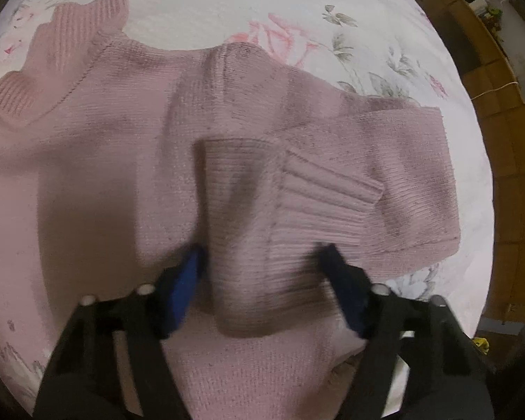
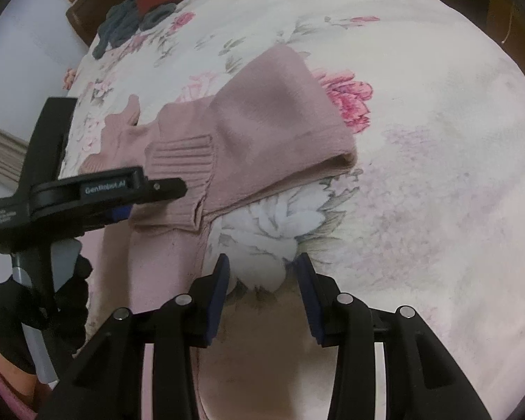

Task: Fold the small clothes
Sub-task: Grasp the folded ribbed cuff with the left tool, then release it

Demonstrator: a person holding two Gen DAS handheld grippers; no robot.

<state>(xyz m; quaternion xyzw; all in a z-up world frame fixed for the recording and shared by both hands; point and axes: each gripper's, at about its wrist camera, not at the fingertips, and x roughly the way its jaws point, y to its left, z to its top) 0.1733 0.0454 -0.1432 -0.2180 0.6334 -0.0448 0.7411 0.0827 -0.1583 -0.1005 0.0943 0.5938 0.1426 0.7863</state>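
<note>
pink sweater [image 1: 122,147] spread across frame centre on the floral sheet [image 1: 332,7], its sleeve [image 1: 280,217] folded inward; left gripper [image 1: 262,262] spread astride the cuff, right gripper [image 2: 262,276] spread and empty at lower centre; press the cuff flat before withdrawing.

Both wrist cameras look steeply down at close range over the floral bedspread [image 2: 420,175], sharing the pink sweater [image 1: 122,161], which fills the left view's centre and the right view's centre-left.

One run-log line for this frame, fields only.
sweater: pink, flat on floral sheet | sleeve cuff: folded onto body | left gripper: open, straddling cuff | right gripper: open, over bare sheet
</note>
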